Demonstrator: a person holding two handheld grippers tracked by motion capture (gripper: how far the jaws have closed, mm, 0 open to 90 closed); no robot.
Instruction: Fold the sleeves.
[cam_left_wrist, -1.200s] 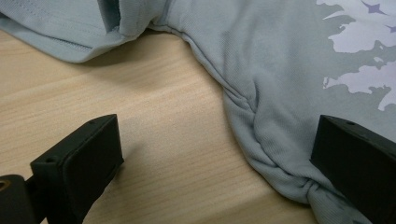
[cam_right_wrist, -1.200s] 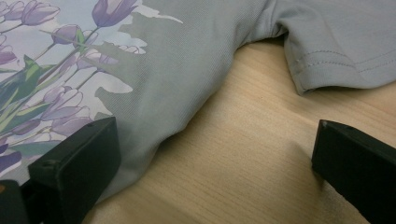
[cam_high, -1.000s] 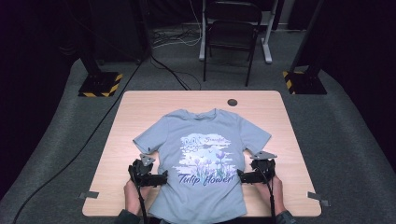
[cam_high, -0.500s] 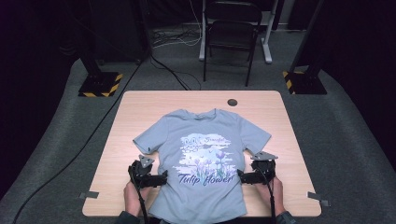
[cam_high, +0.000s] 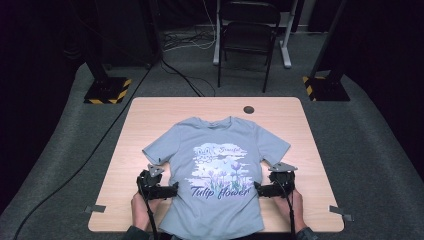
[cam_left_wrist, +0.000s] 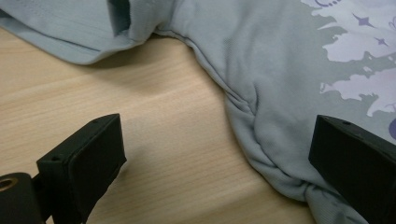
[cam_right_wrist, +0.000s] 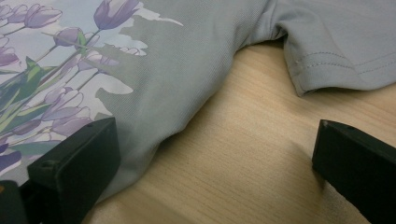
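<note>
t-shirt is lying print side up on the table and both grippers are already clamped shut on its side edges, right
Not quite. The t-shirt does lie print side up on the table, but neither gripper is clamped. The left gripper and right gripper are open, jaws wide apart, straddling the shirt's side edges, as both gripper views show.

The t-shirt (cam_high: 215, 170) is soft, matt grey-blue knit cloth with a flat print — the table (cam_high: 150, 120) pale wood-grain, smooth, faintly sheened.
</note>
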